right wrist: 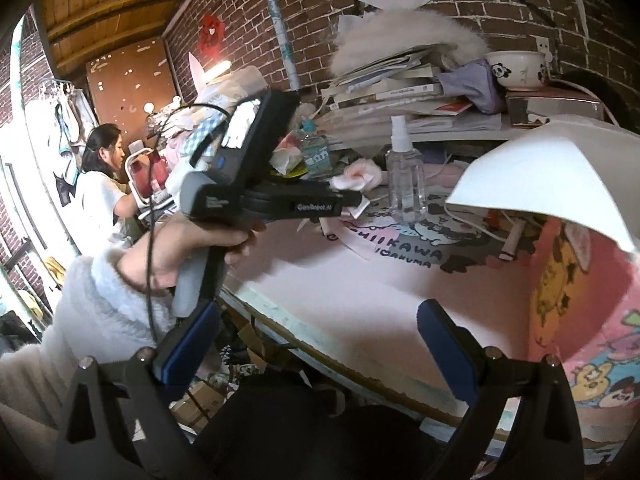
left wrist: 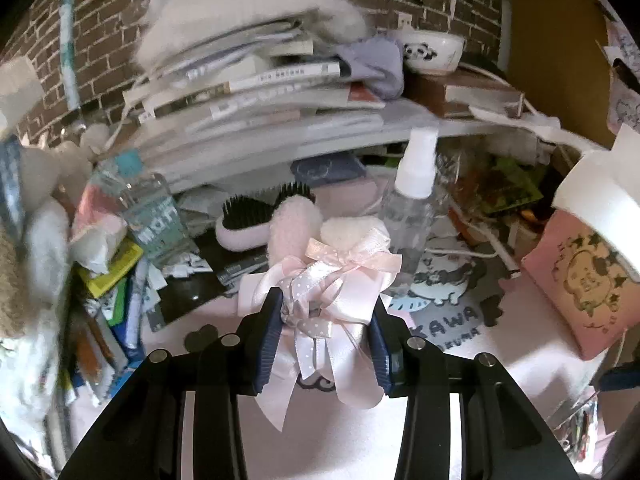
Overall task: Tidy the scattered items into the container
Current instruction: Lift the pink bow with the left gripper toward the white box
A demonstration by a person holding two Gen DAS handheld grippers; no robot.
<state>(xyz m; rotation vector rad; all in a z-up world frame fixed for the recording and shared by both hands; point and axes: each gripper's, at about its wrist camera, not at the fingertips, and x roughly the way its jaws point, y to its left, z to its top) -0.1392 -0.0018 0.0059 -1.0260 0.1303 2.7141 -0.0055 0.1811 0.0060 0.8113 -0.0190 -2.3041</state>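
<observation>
**Left wrist view: ribbon-bow item taken up, container to the right**

Item 1. Pink satin bow cluster [left wrist: 332, 300], with dotted white ribbon and two fluffy pink ears behind. Held between the pads of the left gripper [left wrist: 326, 340]; jaws narrowed onto the ribbon folds, loose tails hanging below. It appears lifted clear of the pink desk mat [left wrist: 460, 400], probably so it can be carried without dragging.

Item 2. Pink cartoon-printed container [left wrist: 584, 288], far right of the mat, with a white sheet [left wrist: 592, 196] over its top. Judged the destination; the sheet may obstruct the opening.

Item 3. Clear spray bottle [left wrist: 412, 208], upright just behind the bow on the right. A tip-over risk if the load swings right.

Item 4. White hairbrush [left wrist: 248, 224], bristles up, far left of the bow; not yet collected.

Item 5. Water bottle [left wrist: 148, 208], left, among packets and papers.

Item 6. Right gripper [right wrist: 320, 344], jaws wide, nothing between them, waiting at the near desk edge beside the container [right wrist: 580, 320], seemingly to steady or uncover it.
</observation>
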